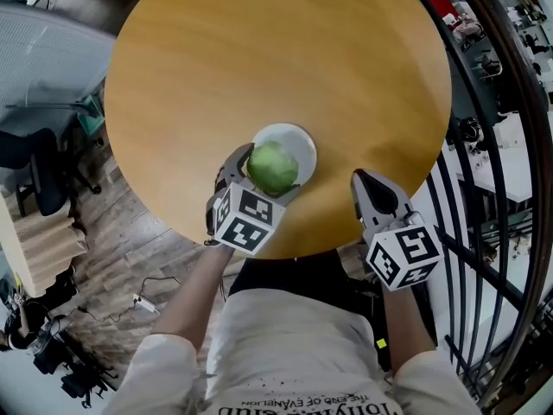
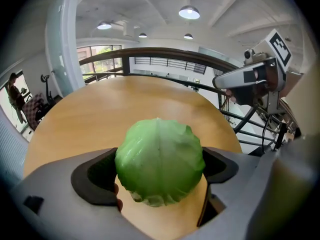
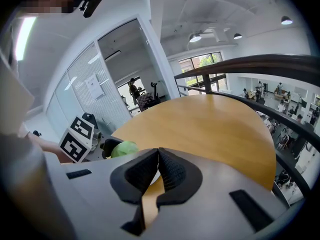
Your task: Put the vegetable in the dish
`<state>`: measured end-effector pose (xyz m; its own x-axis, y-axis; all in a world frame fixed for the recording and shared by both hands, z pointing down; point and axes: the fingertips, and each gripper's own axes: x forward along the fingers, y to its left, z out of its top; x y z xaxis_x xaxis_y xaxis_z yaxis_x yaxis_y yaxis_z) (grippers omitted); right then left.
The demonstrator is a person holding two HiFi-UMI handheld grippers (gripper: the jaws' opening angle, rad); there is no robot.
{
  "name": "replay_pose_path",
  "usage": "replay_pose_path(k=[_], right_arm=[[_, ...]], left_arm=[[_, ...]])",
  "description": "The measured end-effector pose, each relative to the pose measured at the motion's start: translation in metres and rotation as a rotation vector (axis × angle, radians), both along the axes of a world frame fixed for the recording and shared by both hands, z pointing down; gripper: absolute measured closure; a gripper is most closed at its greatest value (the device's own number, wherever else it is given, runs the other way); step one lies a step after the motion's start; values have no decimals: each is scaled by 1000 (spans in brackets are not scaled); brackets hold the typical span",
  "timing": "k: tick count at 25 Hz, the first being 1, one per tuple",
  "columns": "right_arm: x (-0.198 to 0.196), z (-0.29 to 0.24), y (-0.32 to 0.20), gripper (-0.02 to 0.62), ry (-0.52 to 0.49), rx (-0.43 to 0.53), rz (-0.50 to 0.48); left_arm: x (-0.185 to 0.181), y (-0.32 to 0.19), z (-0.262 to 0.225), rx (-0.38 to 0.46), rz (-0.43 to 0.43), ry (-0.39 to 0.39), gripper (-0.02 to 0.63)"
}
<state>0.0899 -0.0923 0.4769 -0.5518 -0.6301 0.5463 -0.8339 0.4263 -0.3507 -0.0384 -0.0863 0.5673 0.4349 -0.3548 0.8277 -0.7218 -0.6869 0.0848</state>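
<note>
One round green cabbage (image 1: pixel 273 168). One small white round dish (image 1: pixel 301 141). One round wooden counter (image 1: pixel 276 67). Two grey tongs, the left tongs (image 1: pixel 262 178) and the right tongs (image 1: pixel 363 180). Two black-and-white marker cubes: one marker cube (image 1: pixel 249 220) on the left tongs, a second cube (image 1: pixel 403 257) on the right.

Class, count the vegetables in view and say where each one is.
1. A green cabbage, clamped between the jaws of the left gripper, over the white dish near the round table's near edge. None seems hidden.
</note>
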Motion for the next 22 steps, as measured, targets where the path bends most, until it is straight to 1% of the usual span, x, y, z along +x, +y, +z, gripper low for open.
replay_pose_path(k=[4, 9, 11, 17, 22], right_arm=[[4, 6, -2, 571, -3, -10, 10], [6, 10, -3, 571, -7, -22, 24], [7, 12, -2, 571, -9, -28, 28], [16, 21, 6, 571, -20, -47, 41], [15, 25, 7, 571, -25, -59, 44]], left_arm=[[3, -2, 15, -16, 25, -33, 106], [4, -5, 30, -1, 94, -120, 106], [5, -6, 36, -4, 112, -143, 106], [13, -6, 49, -30, 132, -176, 106], [14, -8, 55, -47, 145, -192, 106]])
